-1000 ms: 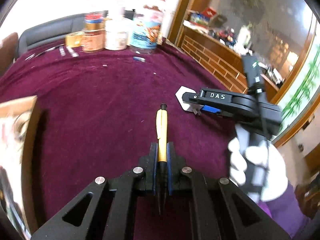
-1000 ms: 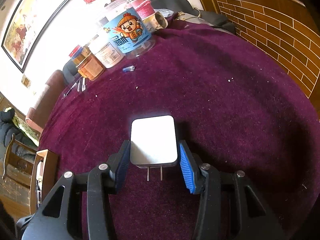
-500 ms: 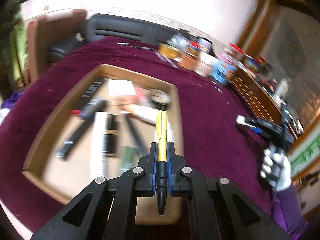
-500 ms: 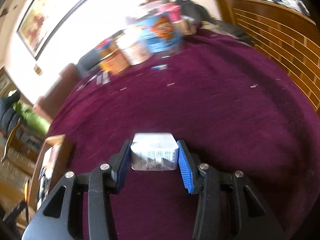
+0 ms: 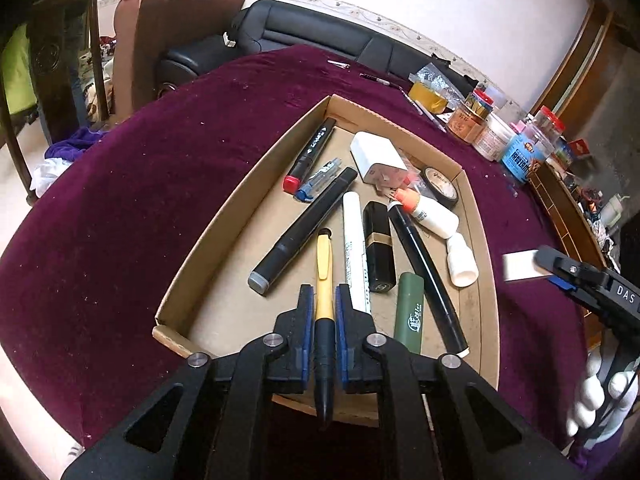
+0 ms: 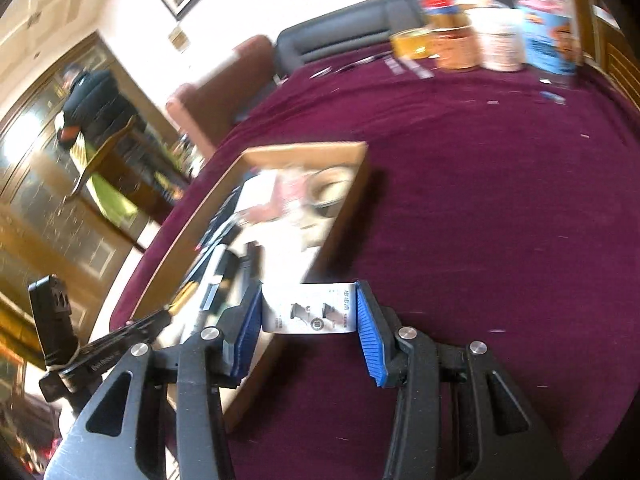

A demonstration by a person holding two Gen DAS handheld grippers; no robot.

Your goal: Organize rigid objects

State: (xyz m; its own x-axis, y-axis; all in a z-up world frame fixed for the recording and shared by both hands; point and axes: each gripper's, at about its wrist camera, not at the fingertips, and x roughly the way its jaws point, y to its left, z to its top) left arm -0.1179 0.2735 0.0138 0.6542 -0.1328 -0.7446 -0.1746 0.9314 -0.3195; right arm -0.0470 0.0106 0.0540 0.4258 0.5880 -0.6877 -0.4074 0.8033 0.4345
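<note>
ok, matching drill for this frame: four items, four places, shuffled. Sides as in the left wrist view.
Things:
1 gripped white charger
2 black tape roll
3 green tube
4 red-capped marker

Places:
A far right corner of the box
B far end of the box, by its left wall
C between the pads of the right gripper, off the box's right side
D near end of the box, beside the long black pen

Pairs: 1-C; 2-A; 3-D; 4-B
</note>
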